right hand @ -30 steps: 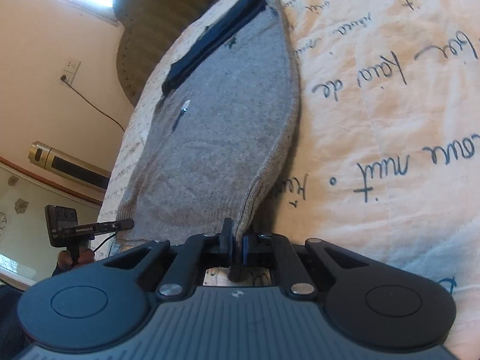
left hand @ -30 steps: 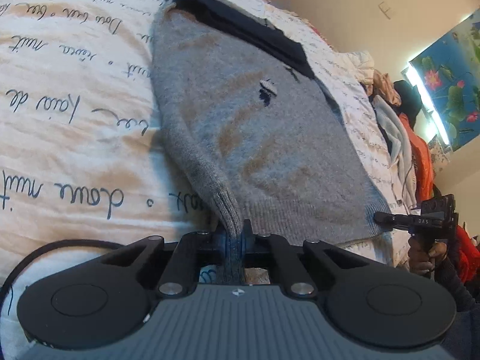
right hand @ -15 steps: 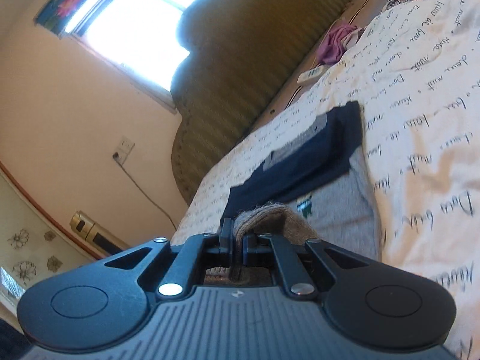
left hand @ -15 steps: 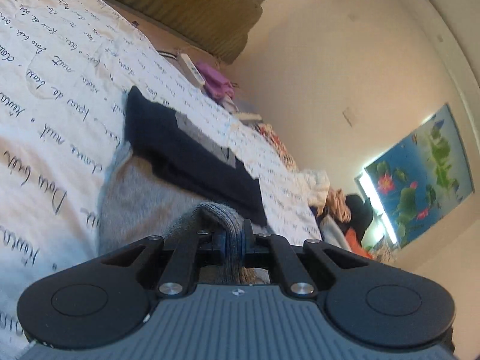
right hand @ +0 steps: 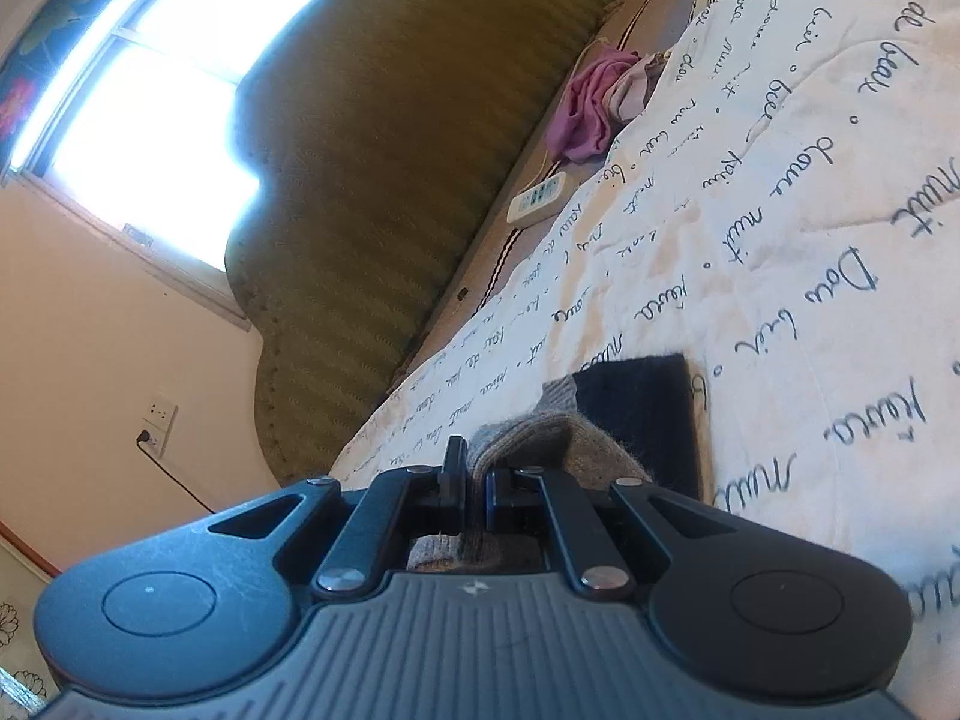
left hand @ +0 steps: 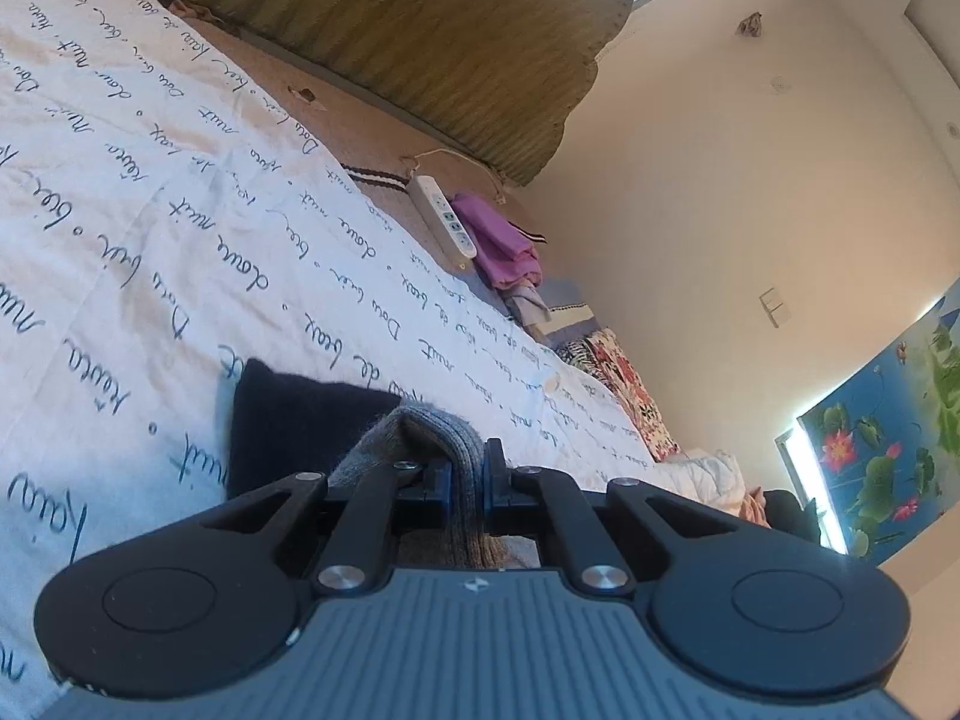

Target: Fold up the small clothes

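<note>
Grey knit fills both claws. Left claw (left hand: pixel 467 483): jaws drawn together, clamped on a ribbed edge of the grey sweater (left hand: pixel 444 450), which bunches up over the fingers and hangs down between them. Just beyond it, a dark navy part of the garment (left hand: pixel 282 420) lies flat on the bed cover (left hand: pixel 150 228), white with script lettering. Farther off: olive headboard (left hand: pixel 420 18), white power strip (left hand: pixel 441 222) beside a purple cloth (left hand: pixel 504 243), flower curtain (left hand: pixel 888 444) at far right.

Right claw (right hand: pixel 474 489): jaws likewise pinched tight on the sweater's grey knit (right hand: pixel 540 438), fabric humped above the fingers. Navy part (right hand: pixel 642 396) just past it on the bed cover (right hand: pixel 780 240); a bright window (right hand: pixel 162 90) sits behind the headboard (right hand: pixel 372 180).

Change from a second ago: then the sweater lay spread out long on the bed, each claw holding a hem corner, the other claw visible at the side. Both claws have since carried the hem across toward the navy end; the grey body no longer shows, only the folded hump at the fingers. Grip unchanged throughout.
</note>
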Available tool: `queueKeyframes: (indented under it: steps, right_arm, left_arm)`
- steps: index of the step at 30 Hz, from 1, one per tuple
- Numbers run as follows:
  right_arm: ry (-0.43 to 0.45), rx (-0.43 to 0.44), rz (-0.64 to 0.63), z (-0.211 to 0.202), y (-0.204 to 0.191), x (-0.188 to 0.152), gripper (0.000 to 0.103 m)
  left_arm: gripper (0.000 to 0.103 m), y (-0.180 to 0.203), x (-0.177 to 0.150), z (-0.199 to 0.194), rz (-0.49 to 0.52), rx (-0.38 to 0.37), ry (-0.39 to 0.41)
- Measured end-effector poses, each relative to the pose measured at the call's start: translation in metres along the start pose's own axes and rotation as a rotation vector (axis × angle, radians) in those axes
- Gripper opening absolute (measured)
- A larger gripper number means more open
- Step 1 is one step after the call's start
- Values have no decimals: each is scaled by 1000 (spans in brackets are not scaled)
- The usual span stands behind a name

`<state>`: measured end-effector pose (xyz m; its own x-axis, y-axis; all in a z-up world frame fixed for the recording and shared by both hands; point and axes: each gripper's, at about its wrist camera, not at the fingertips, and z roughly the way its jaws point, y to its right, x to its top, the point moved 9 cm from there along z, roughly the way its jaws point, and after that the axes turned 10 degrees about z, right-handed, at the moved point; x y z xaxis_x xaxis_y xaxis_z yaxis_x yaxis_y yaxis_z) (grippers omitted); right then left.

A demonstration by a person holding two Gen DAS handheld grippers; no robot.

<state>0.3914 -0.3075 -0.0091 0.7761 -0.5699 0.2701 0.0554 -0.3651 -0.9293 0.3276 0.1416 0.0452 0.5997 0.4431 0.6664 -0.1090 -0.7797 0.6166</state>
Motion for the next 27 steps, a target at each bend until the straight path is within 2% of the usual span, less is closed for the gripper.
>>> queueKeyframes:
  steps: [2, 3, 5, 6, 8, 9, 10, 11, 12, 15, 17, 19, 23, 25, 27]
  right_arm:
    - [6, -20, 21, 19, 10, 13, 5]
    - [12, -35, 42, 28, 17, 19, 7]
    - [34, -89, 109, 42, 35, 29, 12]
    - [30, -126, 153, 49, 46, 33, 24]
    - [58, -170, 178, 48, 51, 40, 41]
    - [89, -165, 162, 41, 45, 42, 49]
    - [128, -145, 128, 30, 35, 43, 55]
    - [152, -126, 94, 18, 25, 41, 66]
    - [166, -107, 64, 4, 16, 37, 71]
    - [172, -46, 23, -39, -4, 17, 71]
    - [180, -30, 22, -71, -6, -7, 72]
    - [175, -26, 46, -97, 1, -35, 75]
    - [128, -82, 81, -122, 24, -92, 75]
    - [117, -115, 89, -130, 31, -119, 75]
    - [95, -109, 131, -131, 39, -139, 75]
  left_arm:
    - [8, -9, 9, 20, 7, 31, 6]
    - [16, -15, 13, 32, 22, 53, 4]
    - [23, -27, 17, 50, 24, 100, -21]
    - [29, -31, 19, 56, 13, 119, -39]
    - [32, -31, 22, 52, 2, 101, -18]
    - [43, -28, 21, 44, 3, 101, 1]
    - [64, -24, 21, 33, 22, 115, 28]
    - [72, -20, 20, 21, 51, 133, 61]
    - [80, -16, 19, 4, 86, 160, 106]
    - [84, -3, 6, -47, 129, 183, 189]
    - [93, -3, -11, -76, 72, 178, 213]
    - [95, -4, -36, -98, 4, 146, 202]
    - [95, -1, -93, -125, -121, 97, 162]
    - [95, 1, -118, -129, -168, 87, 131]
    - [96, -1, -137, -128, -224, 70, 101]
